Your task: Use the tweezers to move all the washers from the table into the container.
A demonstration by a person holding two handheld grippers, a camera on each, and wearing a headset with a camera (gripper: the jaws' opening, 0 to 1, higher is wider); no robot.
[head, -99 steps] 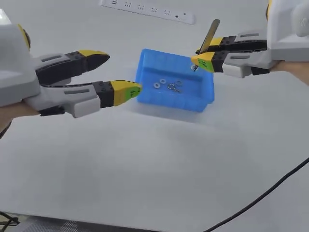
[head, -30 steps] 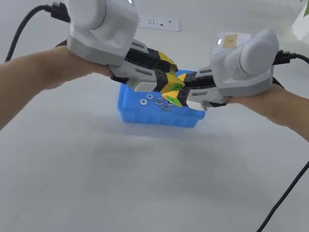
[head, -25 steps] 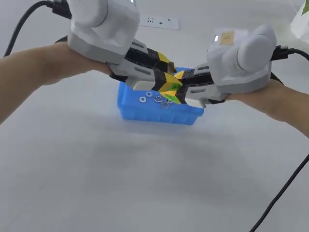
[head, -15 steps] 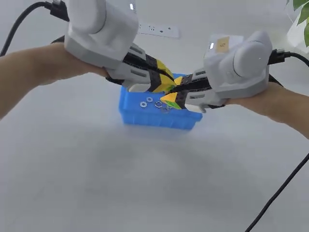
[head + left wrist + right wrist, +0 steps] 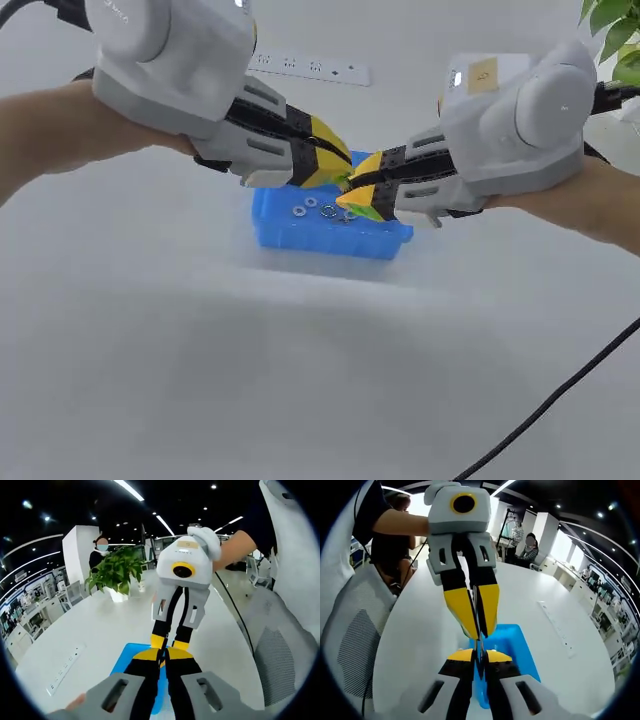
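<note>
Evidently, jaws: left gripper (image 5: 340,176) and right gripper (image 5: 352,197) both pinched narrow on tweezers (image 5: 477,605).
Washers (image 5: 312,203): inside container (image 5: 320,241) on worktop (image 5: 200,350).
Handling: light, flat, slippery; grip an edge.

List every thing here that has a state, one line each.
left gripper, jaws shut on the tweezers, above the container
right gripper, jaws shut on the tweezers, tip to tip with the left gripper
tweezers, clamped between both grippers
container, upright on the table, open top
washers, lying loose inside the container
</note>
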